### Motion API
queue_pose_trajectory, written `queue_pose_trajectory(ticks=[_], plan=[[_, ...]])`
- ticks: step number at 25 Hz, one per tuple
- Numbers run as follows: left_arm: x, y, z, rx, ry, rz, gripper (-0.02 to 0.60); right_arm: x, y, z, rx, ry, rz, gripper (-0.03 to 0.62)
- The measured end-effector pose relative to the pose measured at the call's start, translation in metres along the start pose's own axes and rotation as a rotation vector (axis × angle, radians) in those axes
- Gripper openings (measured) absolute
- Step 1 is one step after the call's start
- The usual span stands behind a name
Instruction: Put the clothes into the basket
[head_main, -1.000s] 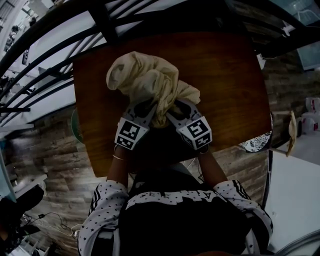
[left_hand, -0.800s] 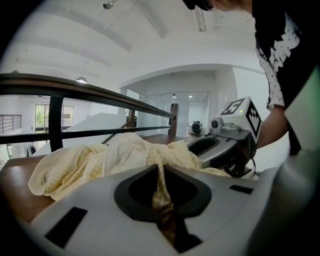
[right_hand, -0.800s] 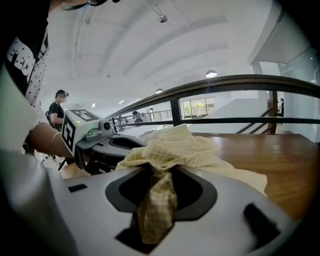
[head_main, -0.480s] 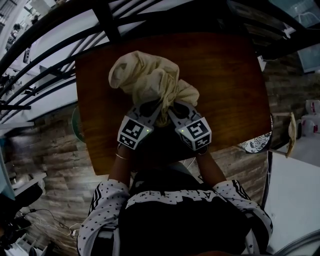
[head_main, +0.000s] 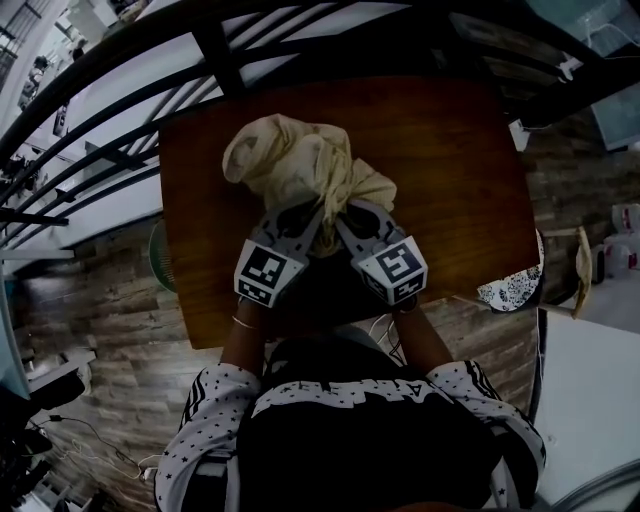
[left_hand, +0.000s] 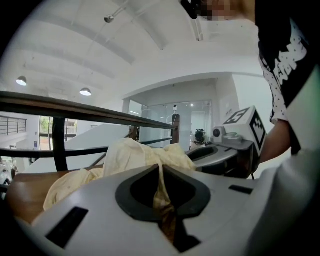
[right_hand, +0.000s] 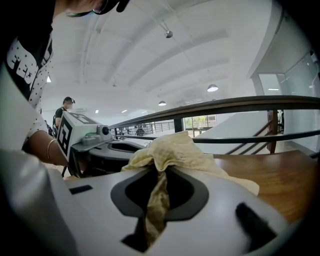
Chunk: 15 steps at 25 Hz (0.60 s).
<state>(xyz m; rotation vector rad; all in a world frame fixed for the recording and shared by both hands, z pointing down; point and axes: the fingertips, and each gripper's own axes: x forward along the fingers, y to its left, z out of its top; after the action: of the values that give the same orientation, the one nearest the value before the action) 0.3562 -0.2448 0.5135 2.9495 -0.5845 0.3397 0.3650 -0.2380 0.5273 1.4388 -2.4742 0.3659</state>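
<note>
A crumpled cream garment (head_main: 295, 165) lies bunched on the brown wooden table (head_main: 450, 170). My left gripper (head_main: 312, 222) and right gripper (head_main: 340, 222) meet side by side at its near edge. Both have just been closing with cloth between their jaws. In the left gripper view, the left gripper (left_hand: 161, 172) is shut on a thin fold of the garment (left_hand: 132, 155). The right gripper (right_hand: 159, 175) pinches a hanging fold of the garment (right_hand: 175, 147) in the right gripper view. The cloth's near edge hangs lifted from both grips.
A dark metal railing (head_main: 215, 45) runs along the table's far side. A green round rim (head_main: 155, 255) shows past the table's left edge. A white patterned object (head_main: 510, 290) sits off the right corner. A person stands far back (right_hand: 65, 112).
Both grippers closed on the garment's near fold and rose a little with it. The cloth is pulled up and gathered between them.
</note>
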Motion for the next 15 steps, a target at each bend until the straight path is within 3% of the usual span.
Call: queue_pose_trajectory(ticks=[15], plan=[[-0.036, -0.029, 0.059, 0.070, -0.074, 0.101, 0.032, -0.042, 0.025, 0.049, -0.077, -0.098, 0.024, 0.055]])
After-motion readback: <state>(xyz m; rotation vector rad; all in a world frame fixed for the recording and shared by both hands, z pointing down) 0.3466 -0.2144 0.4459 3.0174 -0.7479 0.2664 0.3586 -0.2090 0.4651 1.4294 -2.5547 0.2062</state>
